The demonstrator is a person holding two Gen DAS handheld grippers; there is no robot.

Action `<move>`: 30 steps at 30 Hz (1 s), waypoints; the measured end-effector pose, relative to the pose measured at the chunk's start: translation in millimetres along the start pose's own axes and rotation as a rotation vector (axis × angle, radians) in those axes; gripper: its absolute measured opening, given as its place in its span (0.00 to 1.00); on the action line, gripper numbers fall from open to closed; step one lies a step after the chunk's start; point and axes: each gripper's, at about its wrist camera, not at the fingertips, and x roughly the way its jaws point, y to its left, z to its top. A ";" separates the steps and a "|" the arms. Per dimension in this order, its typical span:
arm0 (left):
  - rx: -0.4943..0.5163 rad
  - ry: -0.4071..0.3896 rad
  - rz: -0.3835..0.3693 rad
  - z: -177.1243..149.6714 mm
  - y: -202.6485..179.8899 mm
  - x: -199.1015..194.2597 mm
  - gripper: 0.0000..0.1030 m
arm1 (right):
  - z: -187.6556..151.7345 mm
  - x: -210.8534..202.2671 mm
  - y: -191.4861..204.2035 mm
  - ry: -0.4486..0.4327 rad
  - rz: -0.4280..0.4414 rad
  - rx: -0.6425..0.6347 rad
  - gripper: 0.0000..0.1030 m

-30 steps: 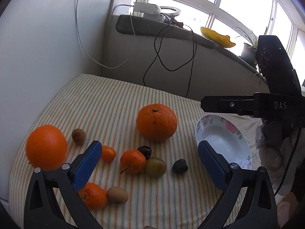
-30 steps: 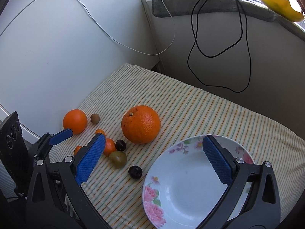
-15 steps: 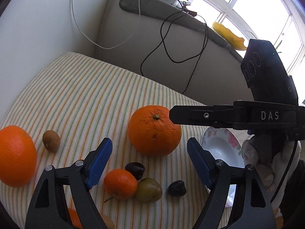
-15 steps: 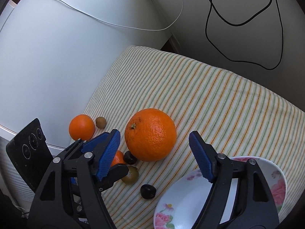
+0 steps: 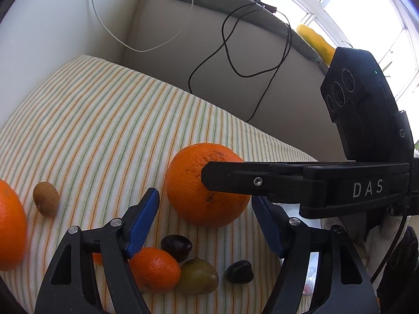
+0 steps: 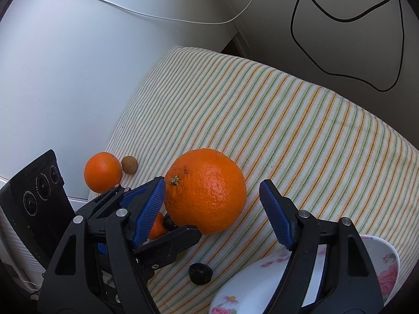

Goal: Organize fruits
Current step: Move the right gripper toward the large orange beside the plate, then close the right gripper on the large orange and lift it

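A large orange (image 5: 193, 196) (image 6: 207, 193) sits mid-cloth. My right gripper (image 6: 212, 191) hangs open over it. Its left pad (image 6: 149, 209) is at the orange's edge and its right pad stands apart from the fruit. One of its fingers (image 5: 262, 180) crosses the orange in the left wrist view. My left gripper (image 5: 205, 196) is closing, its pads not touching the orange just ahead of its tips. A mandarin (image 5: 154, 268), a green plum (image 5: 199, 276) and two dark fruits (image 5: 176, 246) (image 5: 239, 271) lie beneath it. A flowered plate (image 6: 387, 261) is at the right.
A smaller orange (image 6: 102, 172) and a brown kiwi (image 6: 129, 164) lie near the left edge of the striped cloth (image 6: 288, 120). A white wall stands close on the left. Black and white cables (image 5: 235, 60) hang down the wall behind.
Both grippers came down and in toward the large orange, and both sets of jaws narrowed. The right gripper's finger now crosses in front of the orange in the left wrist view.
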 end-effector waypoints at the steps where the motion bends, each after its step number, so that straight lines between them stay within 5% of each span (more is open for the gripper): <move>1: 0.000 0.005 -0.002 0.0 0.0 1.2 0.66 | -0.8 2.0 0.0 0.005 0.003 -0.002 0.74; 4: 0.002 0.007 0.002 -0.4 -0.9 2.0 0.65 | -2.5 5.6 2.4 0.015 0.022 0.000 0.68; 30: 0.073 -0.060 -0.004 -11.4 -36.3 -37.6 0.66 | -22.4 -44.0 5.8 -0.043 0.028 0.028 0.66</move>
